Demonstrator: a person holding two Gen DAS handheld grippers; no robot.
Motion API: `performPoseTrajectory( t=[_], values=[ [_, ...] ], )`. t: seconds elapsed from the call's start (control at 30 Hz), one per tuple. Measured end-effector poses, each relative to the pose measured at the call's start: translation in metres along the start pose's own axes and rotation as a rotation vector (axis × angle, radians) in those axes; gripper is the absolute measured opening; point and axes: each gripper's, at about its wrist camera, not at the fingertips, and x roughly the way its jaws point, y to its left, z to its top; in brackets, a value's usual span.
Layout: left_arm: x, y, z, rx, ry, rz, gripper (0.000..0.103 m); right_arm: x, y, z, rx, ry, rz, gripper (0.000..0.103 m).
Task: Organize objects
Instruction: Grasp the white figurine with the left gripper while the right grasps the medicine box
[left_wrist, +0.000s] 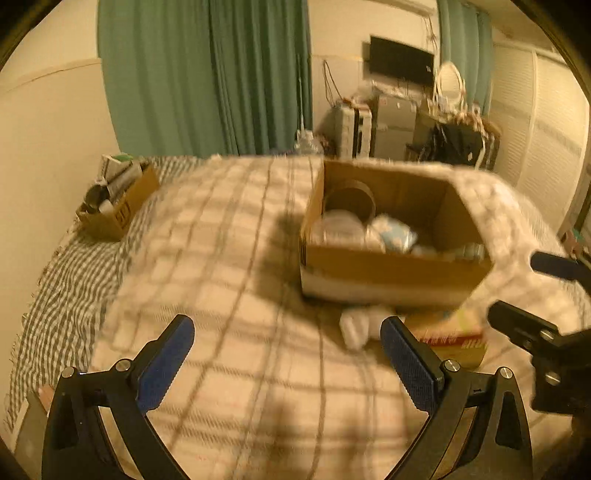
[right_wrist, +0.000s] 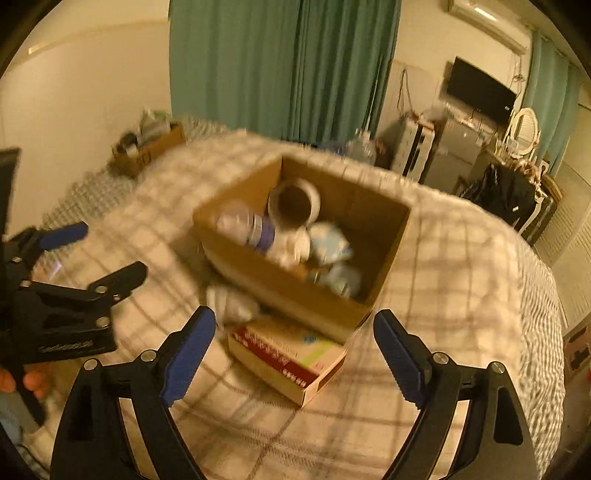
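Left gripper: jaws wide, empty.
Right gripper: jaws wide, empty, above carton.
Box: on bed, holds items.

Brown box on checked blanket; green curtains (blurred, perhaps teal).

A big bed holds everything. It has a soft blanket with a check pattern on top. An open brown box sits on the blanket, with things inside. Just in front of the box lie a flat pack and a white bundle. A small box full of stuff sits far off near the wall.
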Motion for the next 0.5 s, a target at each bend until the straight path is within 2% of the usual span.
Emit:
performPoseTrajectory(
  t=[0.07,0.17,0.3,0.4,0.5],
  values=[
    [0.007,-0.002,-0.01,0.041,0.023,0.036,0.103,0.019,0.006,-0.01,-0.038,0.033,-0.046,0.088],
    [0.018,0.0,-0.021,0.071,0.072,0.032,0.103,0.042,0.019,-0.022,-0.12,0.086,-0.088,0.087],
    [0.031,0.008,-0.03,0.059,0.138,0.03,0.103,0.067,0.034,-0.035,-0.214,0.162,-0.118,0.087],
    [0.037,0.014,-0.033,0.035,0.162,0.006,0.103,0.08,0.047,-0.044,-0.292,0.21,-0.136,0.087],
    [0.038,0.017,-0.034,0.022,0.163,-0.006,0.103,0.103,0.055,-0.051,-0.349,0.281,-0.189,0.086]
  ],
)
